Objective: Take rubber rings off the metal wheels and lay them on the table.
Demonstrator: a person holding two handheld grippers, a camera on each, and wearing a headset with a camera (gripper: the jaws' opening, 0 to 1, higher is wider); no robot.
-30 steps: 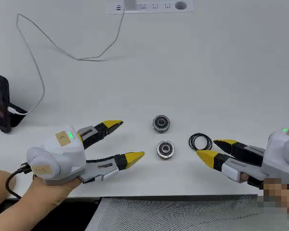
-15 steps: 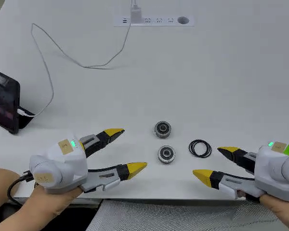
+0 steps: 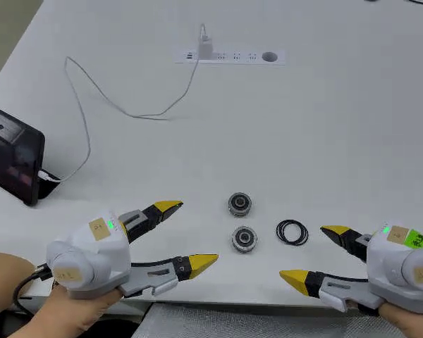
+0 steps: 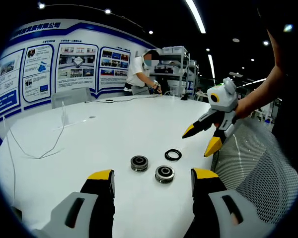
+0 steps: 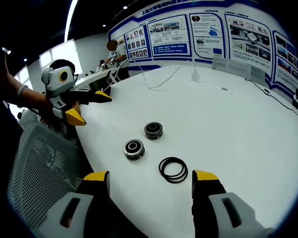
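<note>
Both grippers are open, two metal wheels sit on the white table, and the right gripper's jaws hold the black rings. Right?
Not quite. The black rings are not held: the right gripper view shows them lying loose on the white table beside the metal wheels, ahead of the right gripper, whose jaws are open and empty. The rest holds.

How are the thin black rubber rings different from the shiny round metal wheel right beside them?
The black rubber rings are thin and flat; the round metal wheel beside them is thick and chunky. The rings are all black; the wheel has shiny silver parts. You see white table through the rings, not through the wheel. Both are round and lie on the table.
</note>
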